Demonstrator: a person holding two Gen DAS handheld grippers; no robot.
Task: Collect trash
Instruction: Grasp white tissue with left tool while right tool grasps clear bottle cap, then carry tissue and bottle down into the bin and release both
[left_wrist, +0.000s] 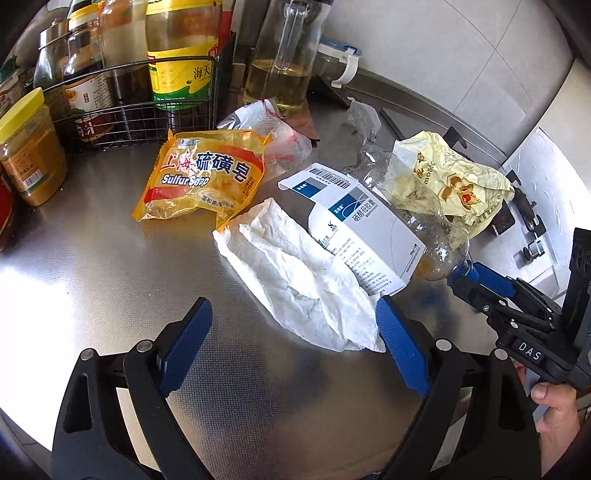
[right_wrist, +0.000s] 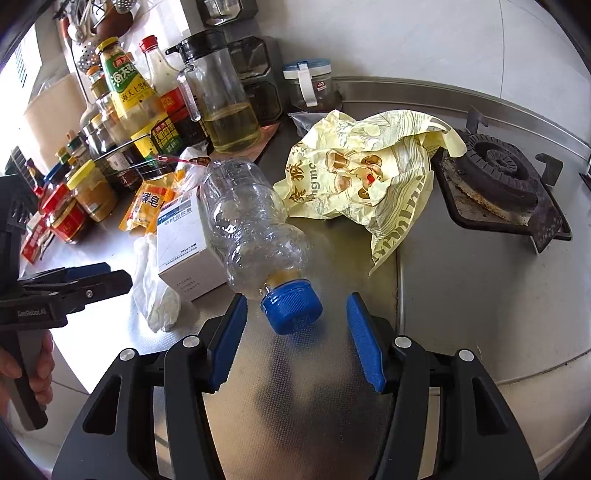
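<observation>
Trash lies on a steel counter (left_wrist: 110, 266). A crumpled white tissue (left_wrist: 295, 273) lies just ahead of my open left gripper (left_wrist: 293, 321), its near end by the right finger. Beyond it lie a white and blue carton (left_wrist: 354, 221), a yellow Sulfur Soap wrapper (left_wrist: 203, 177), a clear plastic bag (left_wrist: 280, 136) and a yellow paper wrapper (left_wrist: 450, 184). An empty clear bottle (right_wrist: 251, 221) lies on its side, its blue cap (right_wrist: 291, 306) between the tips of my open right gripper (right_wrist: 295, 314). The tissue (right_wrist: 155, 291), carton (right_wrist: 184, 243) and paper wrapper (right_wrist: 369, 173) show there too.
A wire rack (left_wrist: 129, 107) of sauce bottles, a yellow-lidded jar (left_wrist: 29, 155) and a glass oil jug (right_wrist: 225, 107) stand along the back left. A gas burner (right_wrist: 502, 177) sits at the right. The counter's front edge is near both grippers.
</observation>
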